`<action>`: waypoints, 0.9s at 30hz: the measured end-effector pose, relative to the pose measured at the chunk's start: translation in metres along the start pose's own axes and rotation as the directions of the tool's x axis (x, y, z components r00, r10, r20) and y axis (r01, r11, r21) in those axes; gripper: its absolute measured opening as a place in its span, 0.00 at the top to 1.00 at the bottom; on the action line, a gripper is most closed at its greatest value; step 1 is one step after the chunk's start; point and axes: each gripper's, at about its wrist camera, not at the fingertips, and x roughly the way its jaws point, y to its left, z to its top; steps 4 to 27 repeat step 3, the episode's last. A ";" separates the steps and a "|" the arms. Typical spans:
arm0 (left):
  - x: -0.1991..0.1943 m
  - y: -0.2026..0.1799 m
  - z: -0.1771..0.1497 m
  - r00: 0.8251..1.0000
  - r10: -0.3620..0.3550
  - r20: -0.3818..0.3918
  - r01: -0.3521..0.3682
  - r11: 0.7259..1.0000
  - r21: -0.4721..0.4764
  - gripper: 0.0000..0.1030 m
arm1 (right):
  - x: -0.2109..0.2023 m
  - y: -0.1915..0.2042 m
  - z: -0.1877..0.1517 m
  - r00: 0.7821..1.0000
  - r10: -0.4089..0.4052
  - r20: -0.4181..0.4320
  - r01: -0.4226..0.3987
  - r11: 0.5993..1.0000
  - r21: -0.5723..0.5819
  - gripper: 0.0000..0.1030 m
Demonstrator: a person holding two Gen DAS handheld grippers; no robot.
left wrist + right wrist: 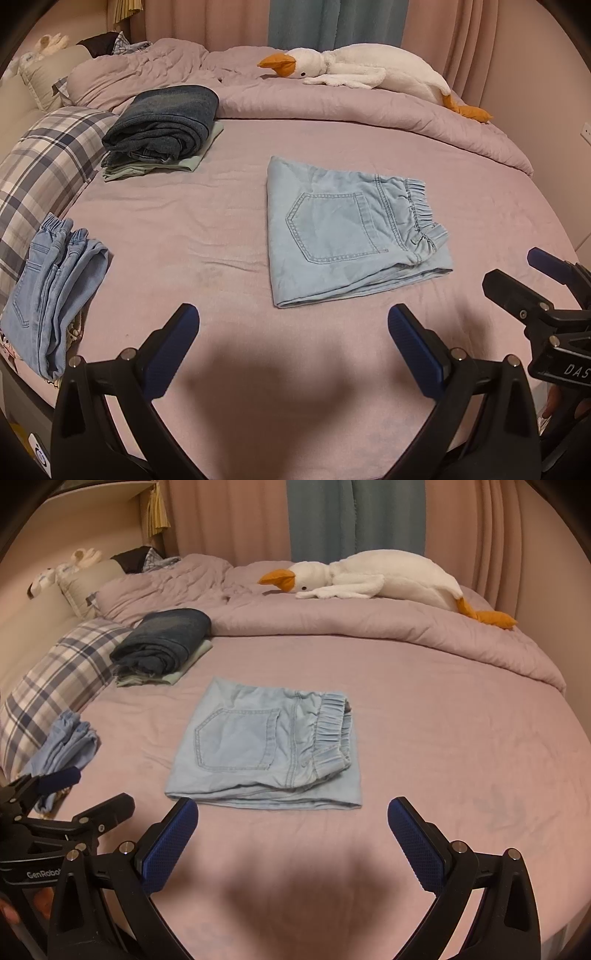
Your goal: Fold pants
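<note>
Light blue denim pants (343,236) (266,746) lie folded into a flat rectangle on the pink bed sheet (184,229) (443,738), back pocket up and elastic waistband to the right. My left gripper (293,325) hovers open just short of their near edge, holding nothing. My right gripper (293,818) is also open and empty, close to the near edge of the pants. In the left wrist view the right gripper (517,273) shows at the right edge. In the right wrist view the left gripper (74,790) shows at the lower left.
A stack of folded dark jeans (166,125) (166,642) on a pale green garment sits at the back left. More light jeans (51,288) (66,746) lie at the left edge beside a plaid pillow (48,162) (59,679). A plush goose (369,66) (380,576) rests on the bunched duvet behind.
</note>
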 end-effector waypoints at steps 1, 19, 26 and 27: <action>0.000 0.000 0.000 1.000 -0.001 0.000 0.001 1.000 -0.001 0.00 | 0.000 0.001 0.000 1.000 0.001 0.001 -0.001 1.000 0.000 0.01; 0.000 0.000 0.001 1.000 -0.007 -0.002 0.007 1.000 -0.003 0.00 | 0.000 0.000 0.000 1.000 0.000 0.002 0.000 1.000 0.001 0.01; 0.000 0.000 0.001 1.000 -0.007 -0.002 0.007 1.000 -0.003 0.00 | 0.000 0.000 0.000 1.000 0.000 0.002 0.000 1.000 0.001 0.01; 0.000 0.000 0.001 1.000 -0.007 -0.002 0.007 1.000 -0.003 0.00 | 0.000 0.000 0.000 1.000 0.000 0.002 0.000 1.000 0.001 0.01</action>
